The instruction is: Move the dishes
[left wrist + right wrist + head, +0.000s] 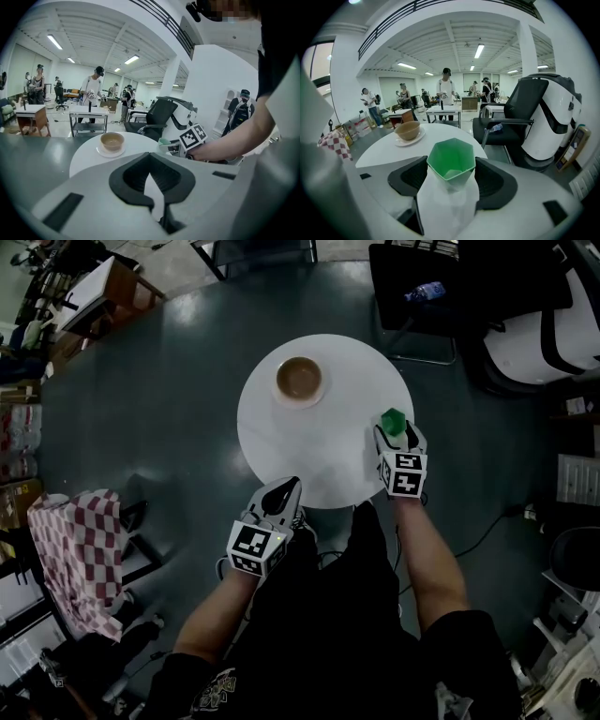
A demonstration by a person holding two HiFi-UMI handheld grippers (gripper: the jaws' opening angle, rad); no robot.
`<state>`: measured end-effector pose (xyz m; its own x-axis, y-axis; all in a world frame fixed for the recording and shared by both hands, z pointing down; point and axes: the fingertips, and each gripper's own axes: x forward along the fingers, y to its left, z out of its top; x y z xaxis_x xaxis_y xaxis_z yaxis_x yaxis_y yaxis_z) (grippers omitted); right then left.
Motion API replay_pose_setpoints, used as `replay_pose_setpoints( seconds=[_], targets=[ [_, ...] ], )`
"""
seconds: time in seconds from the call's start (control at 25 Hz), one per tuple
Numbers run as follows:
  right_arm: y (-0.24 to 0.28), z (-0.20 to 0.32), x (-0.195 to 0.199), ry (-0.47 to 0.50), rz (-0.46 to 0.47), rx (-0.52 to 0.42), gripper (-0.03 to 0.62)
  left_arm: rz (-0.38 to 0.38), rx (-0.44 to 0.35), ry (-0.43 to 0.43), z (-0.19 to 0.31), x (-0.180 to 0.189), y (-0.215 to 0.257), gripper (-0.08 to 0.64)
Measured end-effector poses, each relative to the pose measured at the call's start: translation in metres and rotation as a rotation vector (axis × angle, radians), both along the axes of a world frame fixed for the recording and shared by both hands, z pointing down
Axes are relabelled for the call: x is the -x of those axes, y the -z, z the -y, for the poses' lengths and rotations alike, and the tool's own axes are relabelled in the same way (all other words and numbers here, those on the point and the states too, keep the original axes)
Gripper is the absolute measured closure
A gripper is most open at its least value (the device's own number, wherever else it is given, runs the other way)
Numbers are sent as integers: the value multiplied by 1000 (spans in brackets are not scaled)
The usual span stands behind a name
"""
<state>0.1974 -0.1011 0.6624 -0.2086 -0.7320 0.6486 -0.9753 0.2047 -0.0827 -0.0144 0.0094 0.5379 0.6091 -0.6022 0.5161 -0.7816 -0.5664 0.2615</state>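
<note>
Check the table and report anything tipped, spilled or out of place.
Nothing stands out. The bowl sits upright on its plate on the table, with no spill visible, and the green cup is upright between the right gripper's jaws.

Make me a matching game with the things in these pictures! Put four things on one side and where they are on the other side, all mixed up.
Things:
1. green cup
2. brown bowl
3. left gripper
4. bottle

Places:
A. lying on the black chair beyond the table
B. on a white saucer at the far side of the round table
C. between the jaws of the right gripper
D. at the table's near edge, holding nothing

Pairs: 1-C, 2-B, 3-D, 4-A.
</note>
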Motion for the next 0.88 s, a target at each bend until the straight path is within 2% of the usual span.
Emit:
replay_pose_setpoints(
  seconds=[0.32,0.6,0.8,0.88],
  targets=[
    [6,-7,-3,-29,-3,-4,287,-12,-6,-6,0,5,1,555],
    [57,-35,0,-70,22,-69,287,-43,-31,0,10,13,11,555],
    [88,-56,23,-54,43,-97,293,-70,-54,-15,13,22,20,555],
    [100,-61,33,-53,43,-116,366,-80,-64,-21,14,26,23,555]
  ],
)
